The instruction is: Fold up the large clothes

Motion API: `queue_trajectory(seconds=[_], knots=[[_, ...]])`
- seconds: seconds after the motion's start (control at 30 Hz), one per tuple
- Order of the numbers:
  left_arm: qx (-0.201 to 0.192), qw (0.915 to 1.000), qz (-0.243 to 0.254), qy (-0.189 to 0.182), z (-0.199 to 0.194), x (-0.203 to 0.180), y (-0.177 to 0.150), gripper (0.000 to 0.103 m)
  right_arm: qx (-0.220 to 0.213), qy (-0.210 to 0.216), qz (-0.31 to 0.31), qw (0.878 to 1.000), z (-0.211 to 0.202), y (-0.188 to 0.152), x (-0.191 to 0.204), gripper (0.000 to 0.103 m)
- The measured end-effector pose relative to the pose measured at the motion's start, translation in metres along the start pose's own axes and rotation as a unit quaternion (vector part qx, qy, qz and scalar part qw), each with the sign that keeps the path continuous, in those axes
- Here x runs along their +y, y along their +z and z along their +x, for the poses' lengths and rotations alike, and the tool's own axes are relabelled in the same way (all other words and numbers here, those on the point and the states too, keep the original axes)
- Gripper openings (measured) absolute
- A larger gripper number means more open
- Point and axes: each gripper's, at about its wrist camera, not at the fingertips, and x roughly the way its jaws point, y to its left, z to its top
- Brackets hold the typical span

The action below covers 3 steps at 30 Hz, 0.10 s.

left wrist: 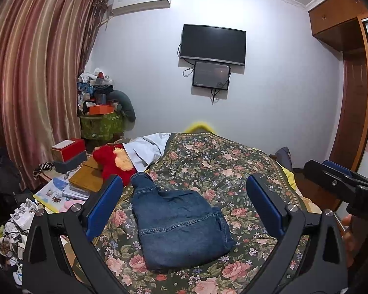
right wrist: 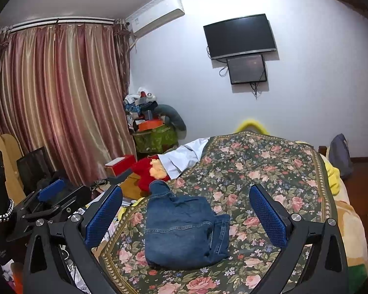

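Observation:
A pair of blue jeans [left wrist: 179, 227] lies folded into a compact bundle on the floral bedspread [left wrist: 233, 161], with one narrow end reaching toward the bed's left edge. My left gripper [left wrist: 184, 183] hovers over the bundle, open, its blue pads [left wrist: 105, 205] wide apart and holding nothing. In the right wrist view the same jeans [right wrist: 184, 232] sit on the bedspread [right wrist: 269, 166] between the spread fingers of my right gripper [right wrist: 186, 188], which is open and empty. The left gripper [right wrist: 51, 196] also shows there, off the bed's left side. The right gripper [left wrist: 331, 178] appears at the right of the left wrist view.
A red plush toy [left wrist: 110, 161] and a white cloth [left wrist: 147, 149] lie at the bed's far left. Boxes, books and cables [left wrist: 68, 171] crowd the floor and low table on the left. Curtains [left wrist: 32, 85], a wall TV [left wrist: 213, 44] and a wooden wardrobe [left wrist: 350, 73] surround the bed.

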Motion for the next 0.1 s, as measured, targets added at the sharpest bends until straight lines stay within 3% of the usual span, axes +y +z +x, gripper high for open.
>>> queue_trajectory(seconds=[0.1], knots=[[0.006, 1.0, -0.005, -0.001, 0.0028, 0.0008, 0.0009, 0.101, 0.0, 0.0, 0.0, 1.0, 0.0002, 0.0002, 0.0003, 0.103]])
